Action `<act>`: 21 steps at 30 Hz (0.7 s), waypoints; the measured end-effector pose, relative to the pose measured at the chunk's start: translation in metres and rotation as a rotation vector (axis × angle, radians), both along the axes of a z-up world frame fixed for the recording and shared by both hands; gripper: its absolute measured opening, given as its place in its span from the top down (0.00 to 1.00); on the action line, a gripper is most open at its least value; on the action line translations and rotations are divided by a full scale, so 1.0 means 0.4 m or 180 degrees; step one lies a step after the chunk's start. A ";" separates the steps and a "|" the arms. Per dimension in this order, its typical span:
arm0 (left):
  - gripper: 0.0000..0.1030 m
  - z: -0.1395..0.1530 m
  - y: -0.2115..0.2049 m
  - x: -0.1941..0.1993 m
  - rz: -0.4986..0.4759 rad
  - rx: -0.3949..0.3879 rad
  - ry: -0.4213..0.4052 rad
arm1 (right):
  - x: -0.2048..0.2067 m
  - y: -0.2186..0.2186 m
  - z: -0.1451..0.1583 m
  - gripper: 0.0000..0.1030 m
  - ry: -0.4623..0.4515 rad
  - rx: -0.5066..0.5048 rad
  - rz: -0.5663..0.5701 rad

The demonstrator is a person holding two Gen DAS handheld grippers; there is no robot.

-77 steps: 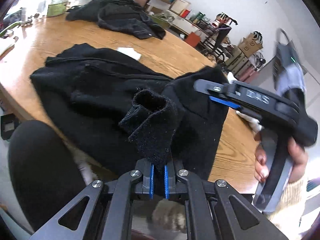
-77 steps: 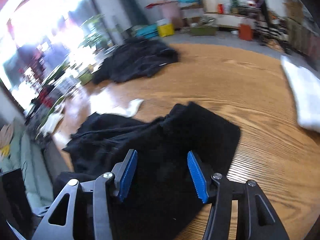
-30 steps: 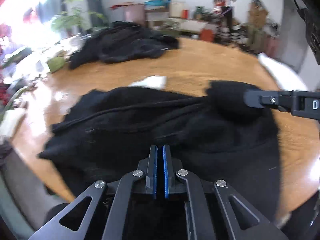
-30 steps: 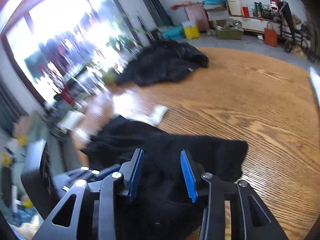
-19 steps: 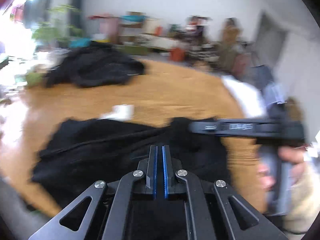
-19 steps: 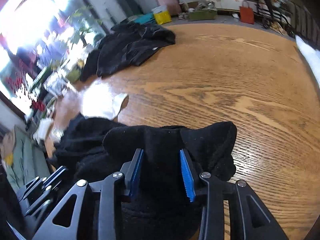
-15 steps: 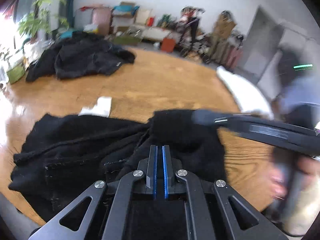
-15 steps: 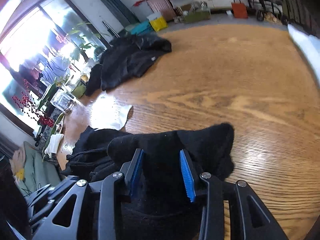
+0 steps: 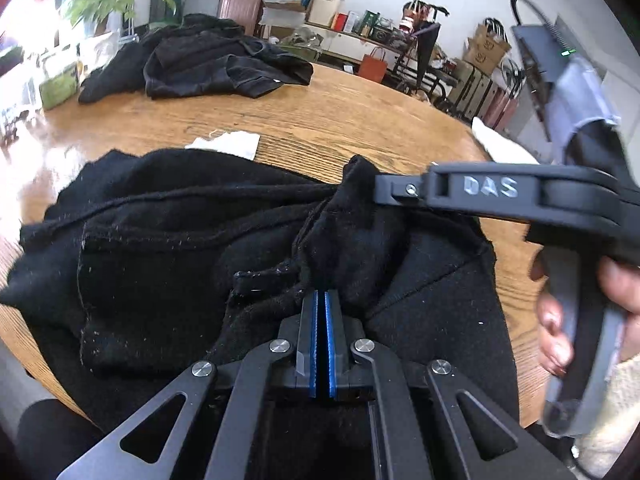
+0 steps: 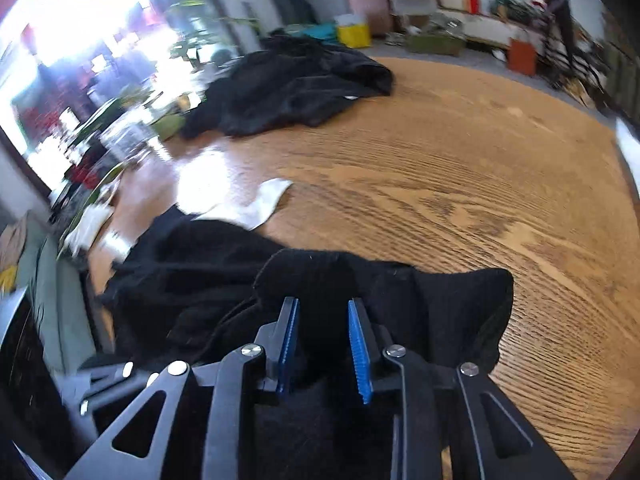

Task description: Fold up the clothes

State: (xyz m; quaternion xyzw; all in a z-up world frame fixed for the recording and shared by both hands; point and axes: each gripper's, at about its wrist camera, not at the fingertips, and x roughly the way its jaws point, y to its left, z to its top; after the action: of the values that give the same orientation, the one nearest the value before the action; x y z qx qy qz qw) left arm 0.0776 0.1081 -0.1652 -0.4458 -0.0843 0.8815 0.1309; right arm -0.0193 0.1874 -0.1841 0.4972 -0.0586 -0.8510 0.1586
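We hold the black garment (image 9: pixel 168 240) at six o'clock on the table (image 9: pixel 340 120). Our left gripper (image 9: pixel 321 300) pinches a fold tight; our right gripper (image 10: pixel 322 312), just narrowing, straddles bunched cloth (contact unclear), ready to lift it for folding.

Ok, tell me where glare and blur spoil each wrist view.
Left wrist view: mostly sharp, window glare at upper left, sheen on the table. Right wrist view: window blown out, left side motion-smeared, white glare patch on the table; black garment shows little detail.
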 end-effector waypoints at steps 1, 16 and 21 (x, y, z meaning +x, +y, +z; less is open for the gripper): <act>0.94 -0.001 0.000 -0.003 0.0005 0.0017 0.0004 | -0.007 0.004 -0.002 0.75 -0.0010 -0.0013 -0.0044; 0.33 0.120 -0.024 0.038 -0.0192 0.0735 0.0093 | 0.286 0.182 0.072 0.29 -0.0083 -0.0823 -0.0319; 0.33 0.152 0.161 -0.032 -0.0661 -0.0086 -0.0389 | 0.409 0.170 -0.013 0.32 -0.0452 -0.1018 -0.0297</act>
State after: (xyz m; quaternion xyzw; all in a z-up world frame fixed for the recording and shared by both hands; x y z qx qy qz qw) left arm 0.0649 0.1727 -0.1043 -0.5067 -0.0336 0.8354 0.2101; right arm 0.1444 0.2555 -0.1893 0.5212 -0.2273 -0.8000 0.1915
